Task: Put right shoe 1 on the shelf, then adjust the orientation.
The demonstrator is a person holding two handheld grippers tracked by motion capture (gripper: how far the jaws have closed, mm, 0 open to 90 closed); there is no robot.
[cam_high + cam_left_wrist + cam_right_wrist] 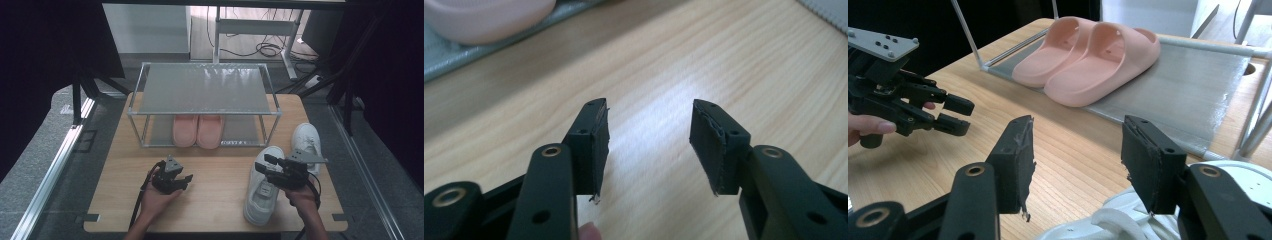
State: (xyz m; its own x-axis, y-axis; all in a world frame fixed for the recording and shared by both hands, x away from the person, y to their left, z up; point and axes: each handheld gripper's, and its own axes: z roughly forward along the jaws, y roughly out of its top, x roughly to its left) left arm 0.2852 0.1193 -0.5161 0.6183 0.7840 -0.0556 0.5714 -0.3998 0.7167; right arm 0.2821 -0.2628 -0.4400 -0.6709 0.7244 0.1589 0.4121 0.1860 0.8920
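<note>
A pair of pink slippers (pixel 197 131) (pixel 1088 60) lies side by side on the lower shelf of a metal shoe rack (pixel 202 90). A white sneaker (pixel 261 192) (pixel 1243 177) lies on the wooden table (pixel 215 200) at the right, with a second one (pixel 306 139) beside it, farther back. My left gripper (pixel 186 181) (pixel 649 145) is open over bare table in front of the rack, with nothing between its jaws. My right gripper (pixel 262 164) (pixel 1075 160) is open just above the nearer sneaker, jaws apart and not touching it.
The rack's grey top shelf is bare and overhangs the slippers. The rack's thin posts (pixel 968 37) stand at its corners. In the right gripper view the left gripper (pixel 955 115) shows at the left, pointing across the table. Cables lie on the floor (pixel 265 49) beyond the table.
</note>
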